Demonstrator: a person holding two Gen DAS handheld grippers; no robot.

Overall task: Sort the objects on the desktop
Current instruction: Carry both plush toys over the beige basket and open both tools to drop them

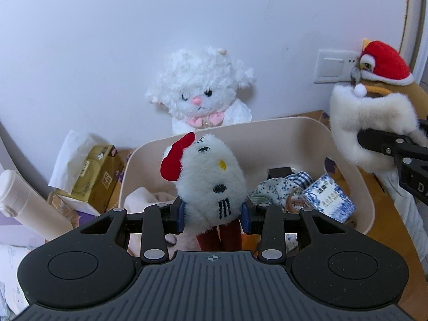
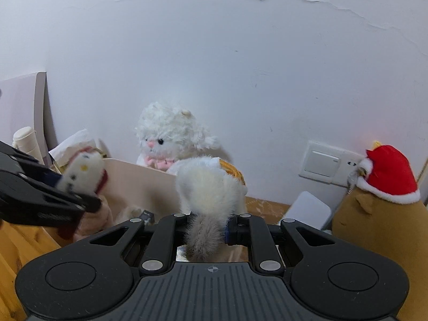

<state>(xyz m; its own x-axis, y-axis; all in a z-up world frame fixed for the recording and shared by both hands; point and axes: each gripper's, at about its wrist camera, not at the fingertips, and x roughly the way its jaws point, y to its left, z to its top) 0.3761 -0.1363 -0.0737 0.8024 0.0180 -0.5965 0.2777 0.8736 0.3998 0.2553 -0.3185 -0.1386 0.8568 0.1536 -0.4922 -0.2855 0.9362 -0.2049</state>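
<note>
My left gripper is shut on a white plush chicken with a red comb and holds it above the beige bin. It also shows in the right wrist view. My right gripper is shut on a white and orange furry plush with a grey tail, held at the bin's right edge. That plush shows in the left wrist view too. The bin holds a blue and white box and patterned cloth.
A white lamb plush sits against the wall behind the bin. A brown plush with a red hat stands at the right by a wall socket. A gold tissue box and a white bottle are left of the bin.
</note>
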